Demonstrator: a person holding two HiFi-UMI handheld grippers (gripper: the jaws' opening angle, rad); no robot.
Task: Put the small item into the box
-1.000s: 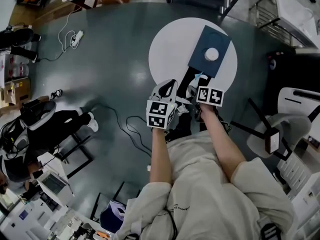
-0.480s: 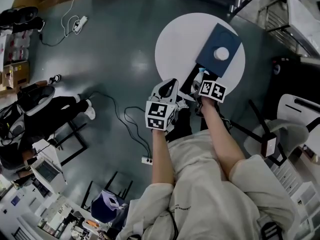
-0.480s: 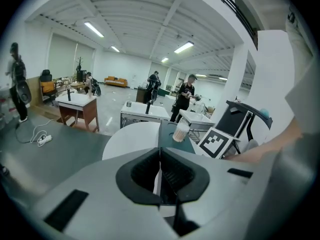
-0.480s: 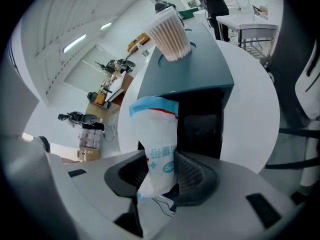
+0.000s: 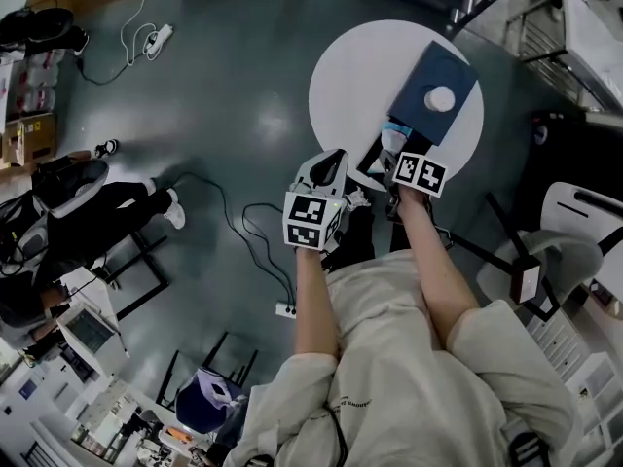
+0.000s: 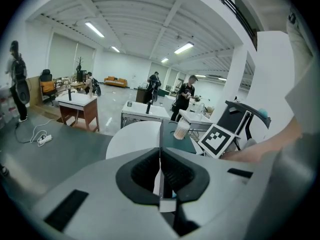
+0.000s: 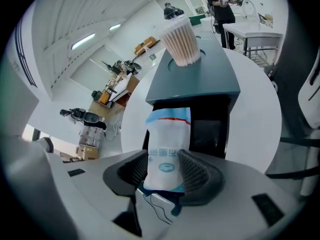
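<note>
Since a second ago the right gripper (image 5: 393,152) has been edging forward over the near rim of the round white table (image 5: 350,76), bringing its load closer to the box, while the left gripper (image 5: 329,168) has been staying where it was, off the table's edge.

The right gripper is carrying a soft white packet with a blue top and a thin red stripe (image 7: 167,149). The packet is standing upright between the ribbed black pads (image 7: 197,171), which are touching it on both sides while the jaws are opening. In the head view the packet (image 5: 394,134) is showing just ahead of that gripper's cube of square markers (image 5: 421,173).

The packet's top is reaching the black open compartment (image 7: 210,129) at the near end of the dark blue rectangular box (image 7: 200,79); it is not lying inside yet. The box (image 5: 428,66) is lying slantwise on the right part of the table. A white cylindrical tub packed with cotton swabs (image 7: 180,41) is standing on the blue lid, and from above it is showing as a pale disc (image 5: 440,98).

The left gripper (image 6: 161,171) is keeping its jaws pressed together with nothing between them. It is pointing towards the table over the grey-green floor (image 5: 224,115), just beside the right gripper and apart from the box. The person's bare forearms are running back from both grippers to light-coloured sleeves.
</note>
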